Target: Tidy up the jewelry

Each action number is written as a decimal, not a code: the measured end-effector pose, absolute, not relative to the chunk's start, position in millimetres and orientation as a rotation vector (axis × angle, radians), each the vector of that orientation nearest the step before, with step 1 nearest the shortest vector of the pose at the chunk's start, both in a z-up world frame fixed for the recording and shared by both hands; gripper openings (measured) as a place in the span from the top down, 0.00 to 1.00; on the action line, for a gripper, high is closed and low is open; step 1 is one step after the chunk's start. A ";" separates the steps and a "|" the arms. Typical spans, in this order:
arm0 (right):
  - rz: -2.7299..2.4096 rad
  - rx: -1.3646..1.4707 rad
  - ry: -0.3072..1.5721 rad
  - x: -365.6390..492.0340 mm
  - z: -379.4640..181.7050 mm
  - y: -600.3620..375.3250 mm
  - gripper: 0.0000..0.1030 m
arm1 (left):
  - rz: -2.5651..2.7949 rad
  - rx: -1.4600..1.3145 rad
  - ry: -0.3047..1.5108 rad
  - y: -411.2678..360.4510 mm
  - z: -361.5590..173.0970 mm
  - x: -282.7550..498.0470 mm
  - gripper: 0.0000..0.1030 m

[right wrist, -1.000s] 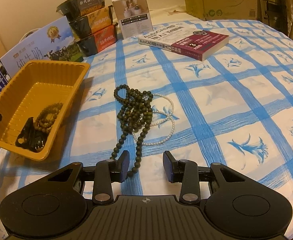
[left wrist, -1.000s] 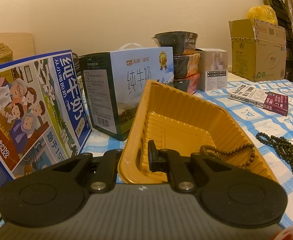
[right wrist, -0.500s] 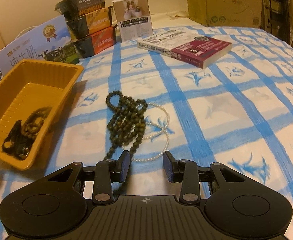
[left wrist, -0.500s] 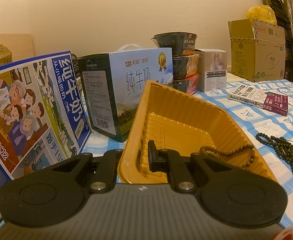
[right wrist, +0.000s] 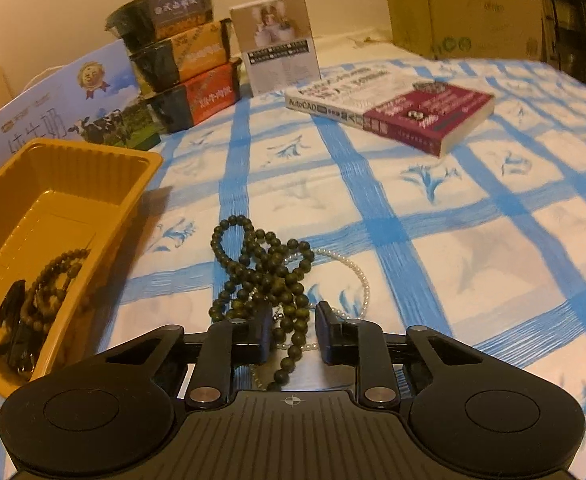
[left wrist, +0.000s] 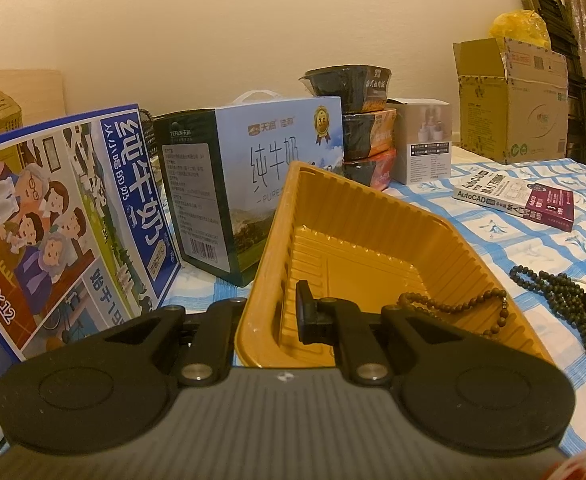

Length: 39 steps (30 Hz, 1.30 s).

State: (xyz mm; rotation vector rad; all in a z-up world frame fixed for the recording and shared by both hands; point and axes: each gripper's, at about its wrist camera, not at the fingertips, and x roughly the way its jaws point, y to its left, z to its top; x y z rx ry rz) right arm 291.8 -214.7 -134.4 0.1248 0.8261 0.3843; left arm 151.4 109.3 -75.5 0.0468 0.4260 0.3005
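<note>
Dark green bead string point(right wrist: 261, 276) lies on pearl strand point(right wrist: 357, 276) on checked cloth point(right wrist: 473, 240), open room to its right, yellow tray point(right wrist: 105, 156) near left. Right gripper point(right wrist: 293, 330) angled down, fingers closing around the beads, not yet pinching. Left gripper point(left wrist: 281, 320) fingers clamped on the tray's near wall, milk cartons point(left wrist: 253, 184) close behind.

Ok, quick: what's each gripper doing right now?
Left gripper: shut on the tray wall.
Right gripper: jaws closing around the dark beads, not yet pressing them.

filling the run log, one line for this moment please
left gripper: shut on tray | right gripper: closing, dark beads between | brown beads: in tray
</note>
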 end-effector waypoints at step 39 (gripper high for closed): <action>0.744 0.188 0.637 130.6 -30.7 -189.4 0.93 | 0.299 0.027 0.416 105.8 -73.9 145.2 0.89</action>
